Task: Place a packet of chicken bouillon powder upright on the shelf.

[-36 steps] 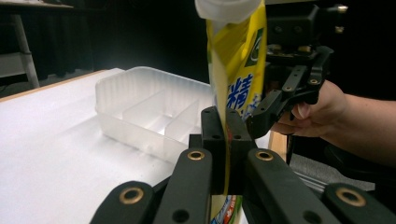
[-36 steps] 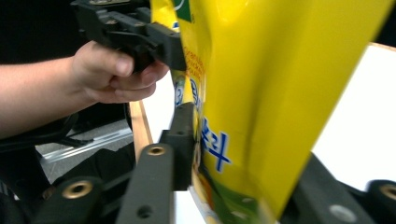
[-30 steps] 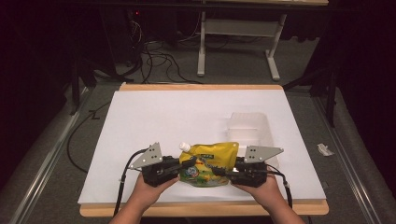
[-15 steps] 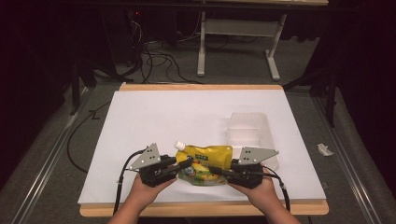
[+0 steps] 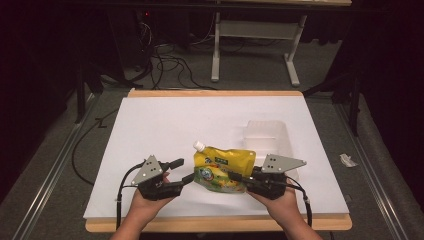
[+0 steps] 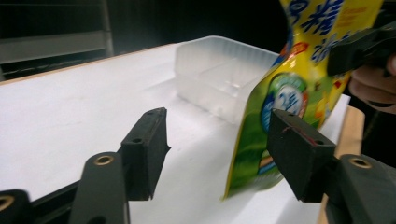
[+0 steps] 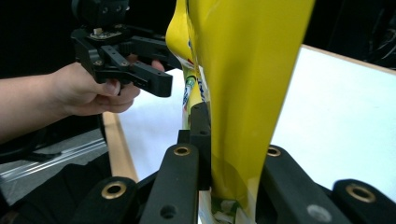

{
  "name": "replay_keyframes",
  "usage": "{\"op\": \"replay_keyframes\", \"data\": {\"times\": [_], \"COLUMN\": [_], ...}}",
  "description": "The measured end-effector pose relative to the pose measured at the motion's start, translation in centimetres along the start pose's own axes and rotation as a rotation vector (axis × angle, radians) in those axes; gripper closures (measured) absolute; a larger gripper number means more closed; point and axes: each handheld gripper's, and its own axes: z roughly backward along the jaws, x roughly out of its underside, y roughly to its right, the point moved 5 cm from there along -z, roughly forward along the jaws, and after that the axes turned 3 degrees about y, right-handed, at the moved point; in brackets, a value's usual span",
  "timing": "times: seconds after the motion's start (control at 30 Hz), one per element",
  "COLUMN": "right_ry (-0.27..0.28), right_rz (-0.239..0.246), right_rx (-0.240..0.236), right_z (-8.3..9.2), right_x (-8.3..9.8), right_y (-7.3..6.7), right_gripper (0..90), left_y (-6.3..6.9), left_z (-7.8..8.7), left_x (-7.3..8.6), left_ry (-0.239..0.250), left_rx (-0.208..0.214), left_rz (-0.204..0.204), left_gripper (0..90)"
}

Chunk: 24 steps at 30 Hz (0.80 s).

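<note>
The right gripper [image 5: 239, 179] is clamped on the right edge of the yellow pouch [image 5: 223, 169], holding it up at the near middle of the white table [image 5: 165, 125]. The left gripper [image 5: 181, 171] sits just left of the pouch, its jaws having just been opening, apart, with nothing gripped. A clear tray [image 5: 267, 135] lies beyond, to the right.

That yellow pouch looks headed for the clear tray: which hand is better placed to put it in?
Probably the right. The right gripper is clamped on the yellow pouch, beside the clear tray. The left gripper has just opened, its jaws apart and off the pouch.
</note>
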Motion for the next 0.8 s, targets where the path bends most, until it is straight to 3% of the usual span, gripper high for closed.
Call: {"op": "replay_keyframes", "data": {"times": [0.2, 0.33, 0.43, 0.63, 0.8], "right_ry": [0.016, 0.025, 0.028, 0.036, 0.052], "right_rz": [-0.009, -0.011, -0.007, 0.004, 0.010], "right_rx": [0.014, 0.008, 0.006, 0.003, 0.006], "right_z": [0.1, 0.2, 0.3, 0.5, 1.1], "right_x": [-0.2, -0.3, -0.3, -0.6, -1.1], "right_y": [0.6, 0.5, 0.4, 0.3, 0.3], "right_gripper": [84.6, 84.6, 84.6, 84.6, 84.7], "left_y": [-1.9, -3.4, -4.8, -6.1, -6.2], "left_z": [0.8, 0.8, 1.0, 1.1, 1.0], "left_x": [0.5, 1.5, 2.6, 3.4, 3.6], "left_ry": [-0.025, -0.070, -0.115, -0.138, -0.158], "left_rx": [-0.114, -0.196, -0.280, -0.319, -0.325], "left_rz": [-0.017, -0.006, 0.016, 0.077, 0.081], "left_gripper": [33.5, 30.5, 27.3, 22.9, 18.3]}}
